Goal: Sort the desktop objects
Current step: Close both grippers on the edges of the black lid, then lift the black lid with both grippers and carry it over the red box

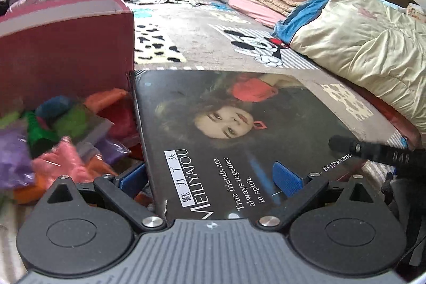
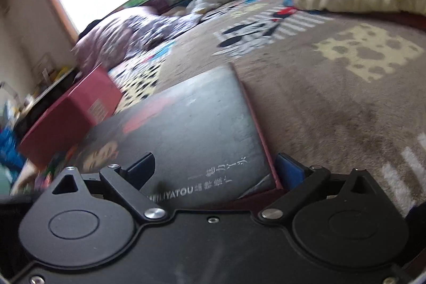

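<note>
A dark glossy box lid printed with a girl's face and "MEILIYATOU" lies tilted over a red box. My left gripper has its blue pads spread wide, one on each side of the lid's near edge. The right gripper also straddles the lid at its near corner, with its right pad against the red edge. Colourful small packets lie in the box to the left of the lid. The other gripper's black finger shows at the lid's right edge.
A red box wall stands at the left. The cartoon-print blanket covers the bed. A cream quilt lies at the right, and pillows, plush toys and a purple quilt lie at the back.
</note>
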The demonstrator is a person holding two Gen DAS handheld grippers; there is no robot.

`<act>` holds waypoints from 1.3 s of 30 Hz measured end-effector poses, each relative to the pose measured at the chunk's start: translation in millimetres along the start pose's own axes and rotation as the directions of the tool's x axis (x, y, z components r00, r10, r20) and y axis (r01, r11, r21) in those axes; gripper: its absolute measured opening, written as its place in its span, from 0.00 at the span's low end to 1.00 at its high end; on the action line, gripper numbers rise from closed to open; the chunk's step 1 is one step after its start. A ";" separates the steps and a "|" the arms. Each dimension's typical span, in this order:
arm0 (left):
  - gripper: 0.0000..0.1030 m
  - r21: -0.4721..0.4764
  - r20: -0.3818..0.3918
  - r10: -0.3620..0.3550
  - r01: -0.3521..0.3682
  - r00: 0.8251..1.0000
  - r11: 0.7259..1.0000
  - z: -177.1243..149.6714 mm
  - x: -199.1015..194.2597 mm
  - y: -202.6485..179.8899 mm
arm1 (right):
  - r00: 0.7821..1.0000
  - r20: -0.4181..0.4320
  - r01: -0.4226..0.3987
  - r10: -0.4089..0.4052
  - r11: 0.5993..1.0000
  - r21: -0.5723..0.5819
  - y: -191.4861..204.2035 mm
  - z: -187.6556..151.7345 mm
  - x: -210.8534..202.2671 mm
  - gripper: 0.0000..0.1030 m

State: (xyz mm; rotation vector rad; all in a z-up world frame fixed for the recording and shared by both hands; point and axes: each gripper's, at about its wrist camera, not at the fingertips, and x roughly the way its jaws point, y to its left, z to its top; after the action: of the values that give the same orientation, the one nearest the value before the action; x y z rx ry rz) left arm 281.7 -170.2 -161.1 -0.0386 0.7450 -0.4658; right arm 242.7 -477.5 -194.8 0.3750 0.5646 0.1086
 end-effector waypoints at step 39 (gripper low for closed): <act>0.97 -0.056 0.255 0.107 -0.096 0.961 0.994 -15.8 -184.0 78.0 | 0.960 0.018 -0.274 0.281 0.945 -0.179 149.4 2.4 -58.7 0.97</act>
State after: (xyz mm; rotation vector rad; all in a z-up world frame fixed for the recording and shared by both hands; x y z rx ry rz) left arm 184.6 -20.6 -69.6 -0.0988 0.4980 -0.3384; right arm 194.9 -351.6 -107.3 0.2824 0.4529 0.4186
